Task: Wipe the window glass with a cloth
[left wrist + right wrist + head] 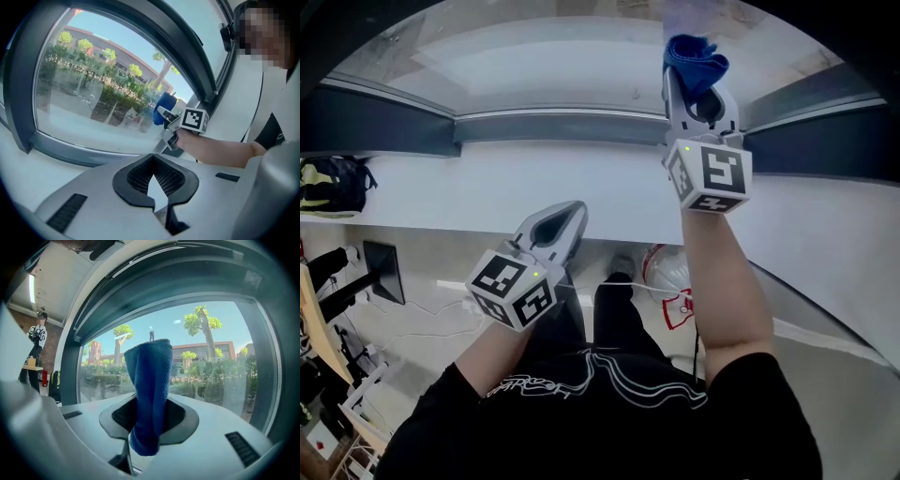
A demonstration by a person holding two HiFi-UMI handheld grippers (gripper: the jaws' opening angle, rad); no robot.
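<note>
**Head view.** R gripper [700, 86] is raised at arm's length to the window glass [534, 52]. Its jaws are clamped on a blue cloth [695, 56], whose bunched top lies at or against the pane; contact can't be confirmed here. L gripper [557, 227] hangs low over the white sill [450, 192], well apart from the glass, jaws together. The dark window frame [553, 127] runs across below the pane. Beyond the sill edge is a room floor w/ a dark bag [333, 183] at left, cables, and a white-and-red object [668, 277] near the person's feet.

**Left gripper view.** L gripper [157, 190] has its jaws closed w/ nothing held; only a small diamond gap shows the pale sill through it. Ahead, the R gripper [165, 117] holds the cloth [161, 104] up to the lower right part of the glass [93, 89]. Trees and a building show outside. The pane reads faintly hazy, w/ no clear wiped/unwiped boundary.

**Right gripper view.** R gripper [149, 430] has the cloth [149, 380] pinched between its jaws, the free end standing up in front of the glass [215, 357]. A person [36, 336] stands far left, indoors.

**Progress (judged).** The cloth is gripped and brought to the pane, so the wiping phase is on. How much area is covered can't be told; most of the pane probably remains.
</note>
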